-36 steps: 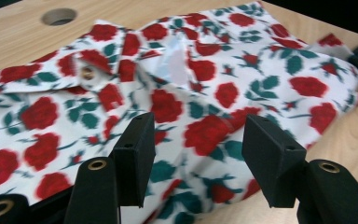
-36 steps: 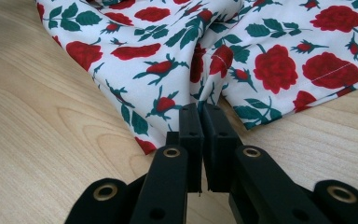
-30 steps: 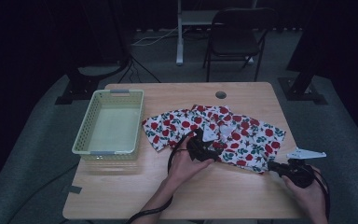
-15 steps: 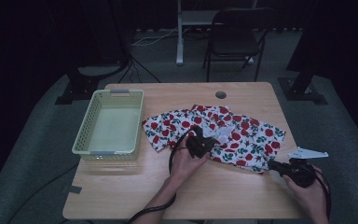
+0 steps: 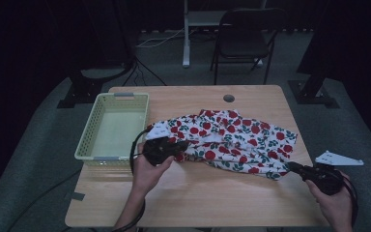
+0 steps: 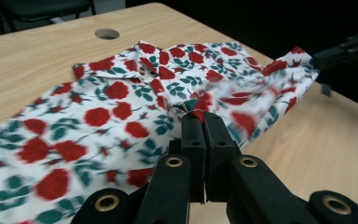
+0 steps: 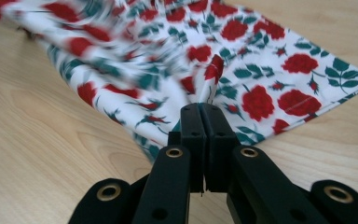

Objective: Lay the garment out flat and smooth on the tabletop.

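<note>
Writing: none readable.
Basket [image 5: 114, 126]: far left on table [image 5: 198, 193].
Shirt [image 5: 232, 140]: rose print, centre-right.
Left gripper [image 5: 181, 145]: jaws just closed, pinching shirt's left edge.
Right gripper [image 5: 292, 167]: clamped on shirt's near-right hem.

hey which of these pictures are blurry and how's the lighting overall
High view: dim, with dark surroundings; the table is lit evenly and reasonably sharp. Left gripper view: the jaws are crisp, but the rose-print cloth smears near the pinch and toward its far right corner. Right gripper view: the cloth's upper left is streaked with motion blur, while its right side and the wood grain are clear.
</note>
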The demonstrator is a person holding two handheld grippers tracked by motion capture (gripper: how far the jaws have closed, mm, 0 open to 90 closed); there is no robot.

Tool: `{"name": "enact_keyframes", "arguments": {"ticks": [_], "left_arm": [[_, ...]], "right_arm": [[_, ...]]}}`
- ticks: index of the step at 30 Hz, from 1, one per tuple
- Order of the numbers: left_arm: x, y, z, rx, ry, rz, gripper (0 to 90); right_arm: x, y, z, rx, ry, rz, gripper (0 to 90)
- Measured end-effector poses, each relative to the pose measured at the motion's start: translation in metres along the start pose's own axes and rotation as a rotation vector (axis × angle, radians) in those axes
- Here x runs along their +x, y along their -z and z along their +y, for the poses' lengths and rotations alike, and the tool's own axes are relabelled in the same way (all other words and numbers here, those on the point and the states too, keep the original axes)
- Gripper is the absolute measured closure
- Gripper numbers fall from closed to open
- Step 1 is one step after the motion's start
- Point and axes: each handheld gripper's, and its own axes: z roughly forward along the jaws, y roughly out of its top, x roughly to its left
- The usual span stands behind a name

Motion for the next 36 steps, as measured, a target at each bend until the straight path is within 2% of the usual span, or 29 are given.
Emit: {"name": "enact_keyframes", "arguments": {"ticks": [2, 4, 6, 10, 11, 12, 13, 14, 15, 16, 17, 18, 20, 21, 22, 23, 24, 26, 27, 28, 30, 31, 36], "left_arm": [[0.004, 0.013, -0.001, -0.001, -0.003, -0.018, 89.9], [0.007, 0.022, -0.003, 0.008, -0.004, -0.07, 89.9], [0.008, 0.025, -0.006, 0.054, -0.002, -0.138, 89.9], [0.007, 0.026, -0.016, 0.154, -0.029, -0.259, 89.6], [0.007, 0.026, -0.016, 0.154, -0.029, -0.259, 89.5], [0.007, 0.028, -0.019, 0.175, -0.036, -0.308, 89.5], [0.006, 0.03, -0.02, 0.18, -0.042, -0.336, 87.5], [0.008, 0.033, -0.021, 0.18, -0.032, -0.371, 83.0], [0.01, 0.036, -0.021, 0.158, -0.027, -0.387, 76.2], [0.012, 0.04, -0.021, 0.131, -0.019, -0.388, 74.8], [0.015, 0.041, -0.02, 0.115, -0.009, -0.374, 72.5], [0.017, 0.042, -0.019, 0.095, 0.006, -0.334, 70.5], [0.021, 0.035, -0.019, 0.096, 0.039, -0.246, 67.9], [0.022, 0.028, -0.02, 0.11, 0.052, -0.19, 66.7], [0.022, 0.017, -0.022, 0.134, 0.058, -0.115, 66.5], [0.022, 0.01, -0.024, 0.149, 0.062, -0.081, 65.0], [0.022, -0.001, -0.027, 0.178, 0.06, -0.045, 64.9], [0.02, -0.023, -0.035, 0.235, 0.036, 0.02, 64.1], [0.019, -0.031, -0.038, 0.251, 0.029, 0.037, 63.7], [0.018, -0.043, -0.042, 0.288, 0.017, 0.045, 63.7], [0.015, -0.06, -0.047, 0.314, -0.007, 0.062, 62.9], [0.016, -0.064, -0.048, 0.315, -0.009, 0.065, 62.9], [0.023, -0.088, -0.054, 0.342, -0.001, 0.087, 61.9]], "right_arm": [[-0.002, 0.009, 0.001, -0.028, -0.009, 0.016, 88.8], [-0.004, 0.016, 0.001, -0.054, -0.022, 0.043, 88.9], [-0.005, 0.022, 0.001, -0.078, -0.029, 0.082, 88.8], [-0.002, 0.025, -0.001, -0.028, 0.003, 0.113, 88.7], [-0.002, 0.025, -0.001, -0.028, 0.003, 0.113, 88.7], [-0.001, 0.026, -0.004, -0.022, 0.017, 0.13, 88.7], [-0.001, 0.027, -0.006, -0.018, 0.028, 0.158, 87.4], [-0.001, 0.028, -0.007, -0.009, 0.043, 0.162, 83.7], [-0.001, 0.03, -0.008, -0.017, 0.05, 0.179, 74.2], [-0.003, 0.031, -0.009, -0.035, 0.043, 0.19, 71.2], [-0.004, 0.033, -0.008, -0.054, 0.043, 0.191, 67.8], [-0.004, 0.033, -0.007, -0.062, 0.039, 0.186, 66.3], [-0.004, 0.028, -0.003, -0.061, 0.029, 0.172, 61.5], [-0.003, 0.022, -0.001, -0.047, 0.033, 0.164, 58.9], [-0.001, 0.014, 0.0, -0.028, 0.035, 0.148, 56.9], [0.002, 0.003, 0.001, 0.007, 0.039, 0.122, 56.6], [0.003, -0.005, 0.001, 0.026, 0.042, 0.117, 56.5], [0.008, -0.026, 0.0, 0.078, 0.049, 0.089, 56.4], [0.011, -0.036, -0.001, 0.109, 0.061, 0.073, 56.4], [0.013, -0.043, -0.002, 0.124, 0.068, 0.066, 56.5], [0.017, -0.061, -0.003, 0.163, 0.087, 0.022, 56.5], [0.019, -0.068, -0.002, 0.176, 0.101, 0.003, 56.8], [0.022, -0.085, 0.0, 0.201, 0.108, -0.041, 57.8]]}}
